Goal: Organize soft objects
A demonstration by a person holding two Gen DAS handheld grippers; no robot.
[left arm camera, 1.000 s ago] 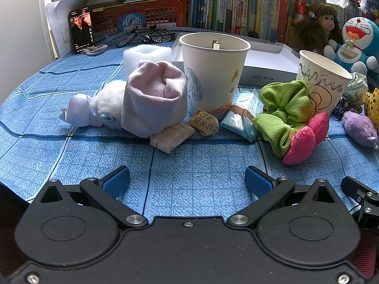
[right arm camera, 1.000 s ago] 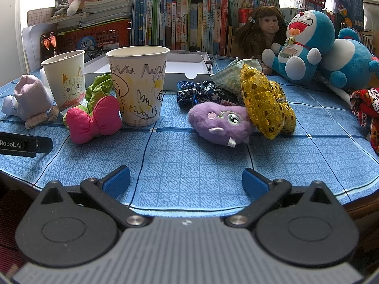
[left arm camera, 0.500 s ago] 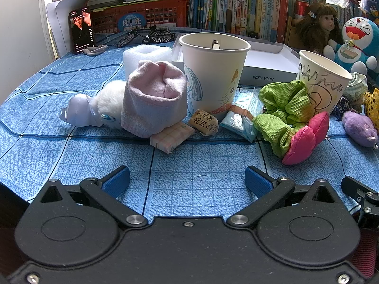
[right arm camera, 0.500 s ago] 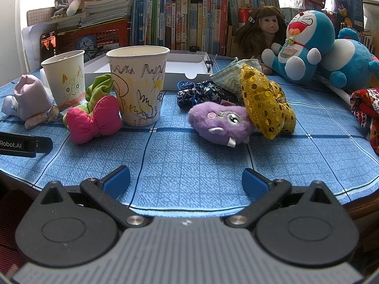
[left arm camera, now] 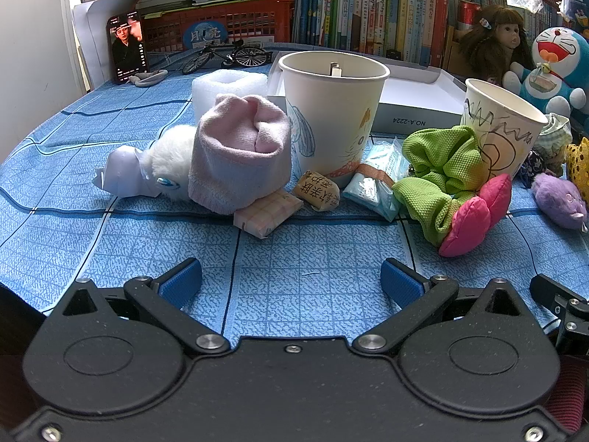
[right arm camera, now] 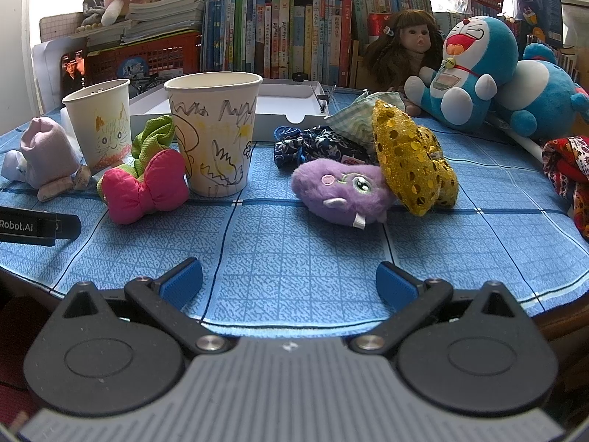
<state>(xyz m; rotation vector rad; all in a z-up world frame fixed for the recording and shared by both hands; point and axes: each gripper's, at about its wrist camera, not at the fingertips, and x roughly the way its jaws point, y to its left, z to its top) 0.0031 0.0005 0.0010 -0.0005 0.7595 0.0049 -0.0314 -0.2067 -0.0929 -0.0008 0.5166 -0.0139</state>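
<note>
My left gripper (left arm camera: pixel 291 283) hangs open and empty over the blue cloth, short of a rolled pink sock (left arm camera: pixel 239 151) that leans on a white plush (left arm camera: pixel 169 158). Beside them stand a cat-drawn paper cup (left arm camera: pixel 331 110) and a scribbled paper cup (left arm camera: pixel 500 125), with a green scrunchie (left arm camera: pixel 438 169) and a pink bow (left arm camera: pixel 471 221) between. My right gripper (right arm camera: pixel 289 281) is open and empty too, near the table's front edge. Ahead of it lie a purple plush (right arm camera: pixel 342 191), a gold sequin bow (right arm camera: pixel 412 162), a dark blue scrunchie (right arm camera: pixel 316 145) and the scribbled cup (right arm camera: pixel 213 136).
Wrapped sweets (left arm camera: pixel 268 213) and a tissue pack (left arm camera: pixel 375 184) lie by the cat cup. A white box tray (right arm camera: pixel 287 107), a doll (right arm camera: pixel 408 48), blue cat plushes (right arm camera: pixel 475 70) and books (right arm camera: pixel 294 37) line the back. A red patterned cloth (right arm camera: pixel 567 169) sits far right.
</note>
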